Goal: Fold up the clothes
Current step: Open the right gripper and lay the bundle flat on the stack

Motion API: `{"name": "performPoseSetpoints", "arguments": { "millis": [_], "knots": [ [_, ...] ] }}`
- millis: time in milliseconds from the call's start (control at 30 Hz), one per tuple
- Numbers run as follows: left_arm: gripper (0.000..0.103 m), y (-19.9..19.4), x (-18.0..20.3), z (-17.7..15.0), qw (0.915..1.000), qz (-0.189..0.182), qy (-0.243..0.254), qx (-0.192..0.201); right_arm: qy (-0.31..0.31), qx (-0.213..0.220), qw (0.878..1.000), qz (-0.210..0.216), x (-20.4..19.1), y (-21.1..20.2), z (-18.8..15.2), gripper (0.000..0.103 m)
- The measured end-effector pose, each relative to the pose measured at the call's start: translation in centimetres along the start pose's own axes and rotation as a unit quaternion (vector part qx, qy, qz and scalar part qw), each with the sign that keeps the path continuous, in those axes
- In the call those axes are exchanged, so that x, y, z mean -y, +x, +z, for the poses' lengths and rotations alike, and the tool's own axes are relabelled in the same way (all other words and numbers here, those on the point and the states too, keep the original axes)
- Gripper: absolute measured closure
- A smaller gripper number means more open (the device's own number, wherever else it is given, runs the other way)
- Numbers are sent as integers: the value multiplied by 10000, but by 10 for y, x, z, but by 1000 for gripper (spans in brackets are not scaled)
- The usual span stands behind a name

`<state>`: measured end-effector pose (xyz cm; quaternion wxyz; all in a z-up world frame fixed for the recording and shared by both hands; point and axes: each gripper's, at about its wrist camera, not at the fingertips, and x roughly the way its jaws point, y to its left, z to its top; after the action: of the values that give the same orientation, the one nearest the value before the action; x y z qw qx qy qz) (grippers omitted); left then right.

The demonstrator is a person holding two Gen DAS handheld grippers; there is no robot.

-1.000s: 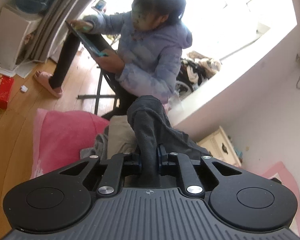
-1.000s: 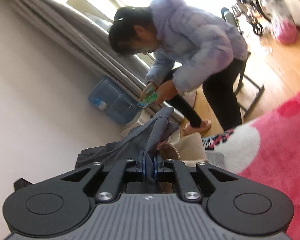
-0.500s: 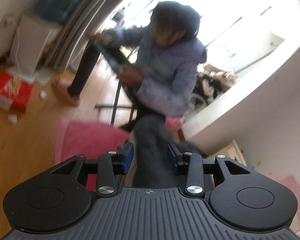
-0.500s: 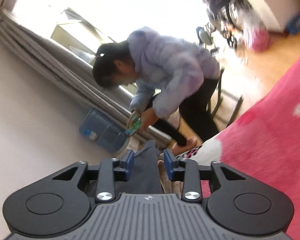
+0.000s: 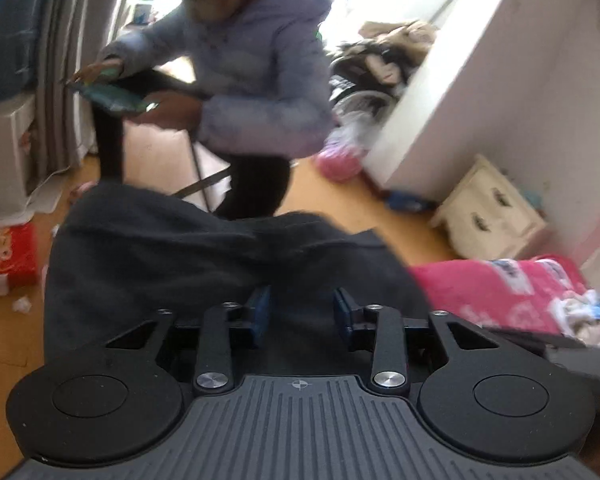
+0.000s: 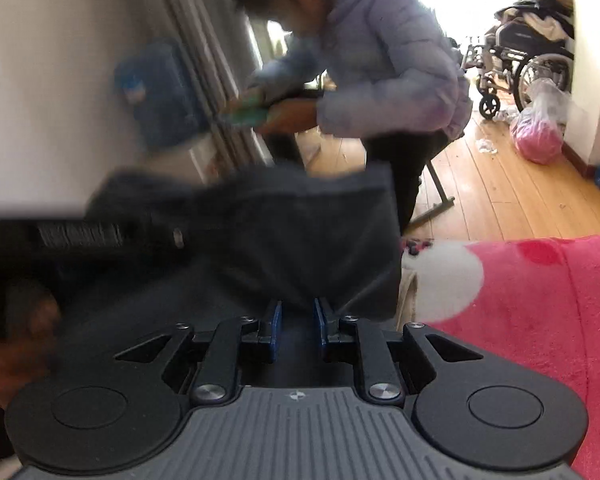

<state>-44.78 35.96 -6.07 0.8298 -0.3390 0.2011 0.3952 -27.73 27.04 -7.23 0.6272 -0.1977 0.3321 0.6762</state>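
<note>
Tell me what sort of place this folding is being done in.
Most likely a lived-in home bedroom: a pink blanket spread like bedding, a small cream drawer cabinet on the wooden floor, and a wheelchair piled with clothes.

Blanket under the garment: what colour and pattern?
Bright pink blanket with white and red spots, clearest in the right wrist view.

The dark garment (image 5: pixel 188 264) at the middle of the frame is soft matt cloth, faintly fuzzy. The left hand-held gripper (image 5: pixel 302 316) is matt black plastic with a ribbed grey top, shiny metal screw heads and blue pads; the right hand-held gripper (image 6: pixel 298 326) looks the same. The pink blanket (image 6: pixel 540 304) at lower right is plush fleece. The floor (image 6: pixel 500 184) is glossy varnished wood. The person's jacket (image 6: pixel 388 60) is smooth quilted fabric.
</note>
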Motion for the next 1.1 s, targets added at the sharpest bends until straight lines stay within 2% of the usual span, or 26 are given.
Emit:
{"name": "performPoseSetpoints", "arguments": {
  "millis": [67,200,300,367,433,533,633,733,867,1000,1100],
  "knots": [
    [72,1,-2,-1,10000,2,-36,28,-49,148,9999,70,0,-10,-4,83],
    [69,-19,-3,-1,9996,15,-84,276,482,704,9955,424,28,-54,-16,83],
    [67,-58,8,-7,9982,117,284,511,781,912,9916,484,47,-93,-35,83],
    [64,-81,22,-24,9942,340,862,550,825,821,9920,496,48,-108,-49,83],
    [64,-97,32,-46,9892,458,1328,413,699,640,9943,498,38,-110,-65,83],
    [64,-102,37,-79,9850,452,1667,37,473,277,9979,359,19,-97,-84,83],
    [63,-92,34,-106,9768,720,2014,-18,456,203,9987,102,9,-76,-87,83],
    [63,-88,35,-107,9753,782,2064,40,475,248,9985,66,6,-89,-81,83],
    [62,-110,40,-100,9738,733,2154,41,513,347,9980,111,6,-116,-93,83],
    [61,-106,30,-115,9739,855,2098,-165,740,-110,9972,31,14,-87,-109,84],
    [57,-105,41,-119,9715,1052,2118,-156,748,-179,9970,94,15,-95,-111,84]
  ]
}}
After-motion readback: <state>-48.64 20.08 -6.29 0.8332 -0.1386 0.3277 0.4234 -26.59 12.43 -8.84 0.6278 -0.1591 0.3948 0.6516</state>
